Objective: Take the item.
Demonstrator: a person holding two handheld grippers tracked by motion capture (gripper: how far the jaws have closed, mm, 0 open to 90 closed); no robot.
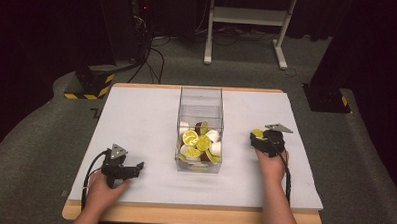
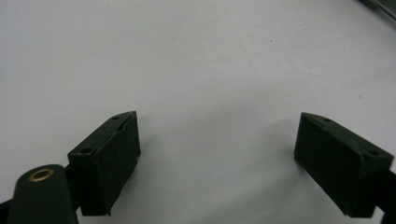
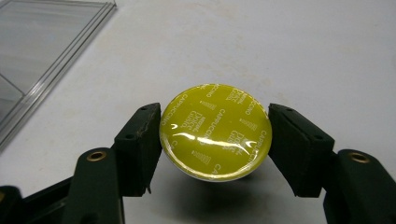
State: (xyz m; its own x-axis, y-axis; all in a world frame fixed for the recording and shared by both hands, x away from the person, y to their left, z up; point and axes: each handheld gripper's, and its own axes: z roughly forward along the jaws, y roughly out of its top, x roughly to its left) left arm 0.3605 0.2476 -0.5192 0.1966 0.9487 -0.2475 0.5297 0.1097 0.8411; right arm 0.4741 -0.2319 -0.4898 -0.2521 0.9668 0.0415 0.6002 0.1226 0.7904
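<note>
— Capsule (image 3: 215, 131) first: where is it, and how is it held?

— It is a yellow-lidded coffee capsule, clamped between the jaws of the right gripper (image 3: 215, 140), with the foil lid facing the camera. In the high view that gripper (image 1: 263, 139) sits to the right of the clear box (image 1: 201, 99), just above the white tabletop (image 1: 136, 115), with the capsule (image 1: 257, 132) at its tip.

— What worries you about that grip?

— The jaws press on the rounded rim at two narrow spots. I judge the capsule could pivot between them or pop out if the hand tilts quickly, and a slick foil edge would make that more likely.

— And the box?

— It is tall, narrow and already partly filled with yellow, white and brown capsules (image 1: 199, 142). If the gripper comes in low, the capsule or a jaw may strike the transparent wall, which is hard to see, and shove the box across the tabletop. Dropped from too high, the capsule could bounce off the heap and out.

— Could the other hand help?

— The left gripper (image 1: 137, 168) rests on the tabletop well apart from the box, jaws spread wide with nothing between them (image 2: 217, 144), so nothing steadies the box.
</note>
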